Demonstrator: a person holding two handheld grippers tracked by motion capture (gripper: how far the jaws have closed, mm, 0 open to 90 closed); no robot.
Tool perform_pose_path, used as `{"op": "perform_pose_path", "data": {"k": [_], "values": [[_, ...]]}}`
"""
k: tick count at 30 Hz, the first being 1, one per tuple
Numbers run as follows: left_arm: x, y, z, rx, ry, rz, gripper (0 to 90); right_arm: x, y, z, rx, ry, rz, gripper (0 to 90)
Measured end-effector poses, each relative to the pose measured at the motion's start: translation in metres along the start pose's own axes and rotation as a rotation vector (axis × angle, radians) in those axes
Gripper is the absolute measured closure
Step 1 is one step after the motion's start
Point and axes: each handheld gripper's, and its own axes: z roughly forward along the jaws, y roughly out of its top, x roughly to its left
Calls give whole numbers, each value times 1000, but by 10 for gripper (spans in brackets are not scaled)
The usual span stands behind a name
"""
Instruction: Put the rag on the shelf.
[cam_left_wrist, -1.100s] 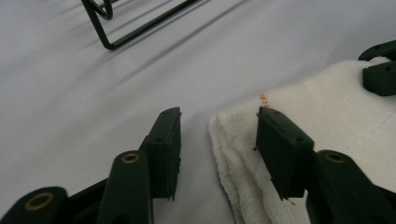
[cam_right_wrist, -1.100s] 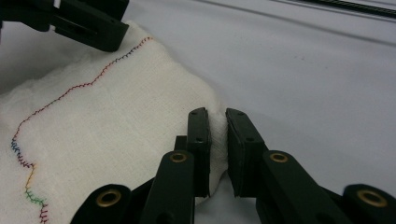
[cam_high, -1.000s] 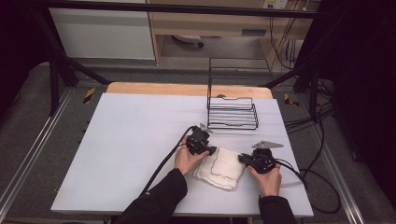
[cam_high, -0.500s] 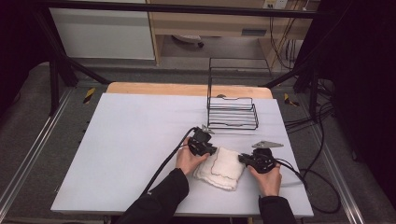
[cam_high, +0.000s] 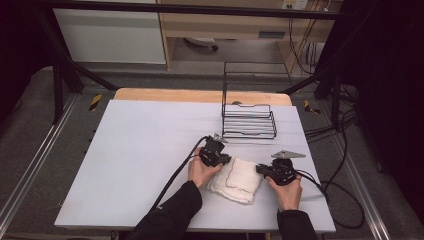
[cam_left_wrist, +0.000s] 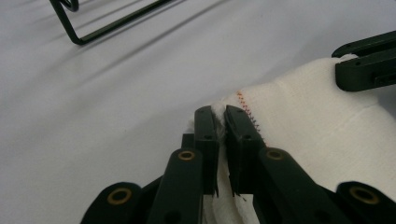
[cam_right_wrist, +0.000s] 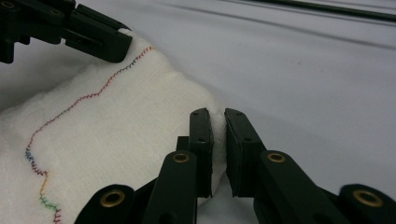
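Note:
A folded white cloth (cam_high: 236, 180) with a coloured stitched seam lies on the white table near its front edge. My left gripper (cam_high: 226, 160) holds the cloth's far left corner; its jaws have just been closing and now pinch the cloth (cam_left_wrist: 299, 121) between them (cam_left_wrist: 222, 122). My right gripper (cam_high: 261, 170) is shut on the cloth's right corner, and the cloth (cam_right_wrist: 112, 135) is pressed between its pads (cam_right_wrist: 218, 122). Across the cloth, the right gripper view also shows the left gripper (cam_right_wrist: 109, 44) at the top left. The right gripper's jaws (cam_left_wrist: 362, 65) appear at the right edge of the left gripper view.
A black wire rack (cam_high: 248, 119) stands on the table just behind the cloth, with a tall wire back. Black cables trail from both grippers, one across the table's front left (cam_high: 175, 177), one off the right edge (cam_high: 330, 192). The table's left half (cam_high: 135, 150) is bare.
The left gripper's jaws have closed on the cloth's corner. Both hands and the cloth have stayed where they were.

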Motion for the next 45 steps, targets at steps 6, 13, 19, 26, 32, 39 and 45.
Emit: {"op": "perform_pose_path", "data": {"k": [6,13,19,26,32,39,45], "values": [[0,-2,-17,-71,-15,7,836,3,3,-9,-59,21,4,820],[-2,-6,-34,-135,-23,20,836,11,8,-18,-111,26,-15,822],[-6,-10,-46,-177,-19,35,835,19,11,-26,-141,24,-39,823],[-12,-11,-61,-218,-13,53,836,27,15,-34,-171,16,-66,824],[-17,-13,-69,-251,-12,58,836,30,18,-40,-198,15,-78,825],[-20,-14,-80,-289,-13,51,837,37,23,-48,-228,11,-104,827],[-22,-13,-90,-330,-9,55,837,42,26,-55,-271,8,-125,828]]}}
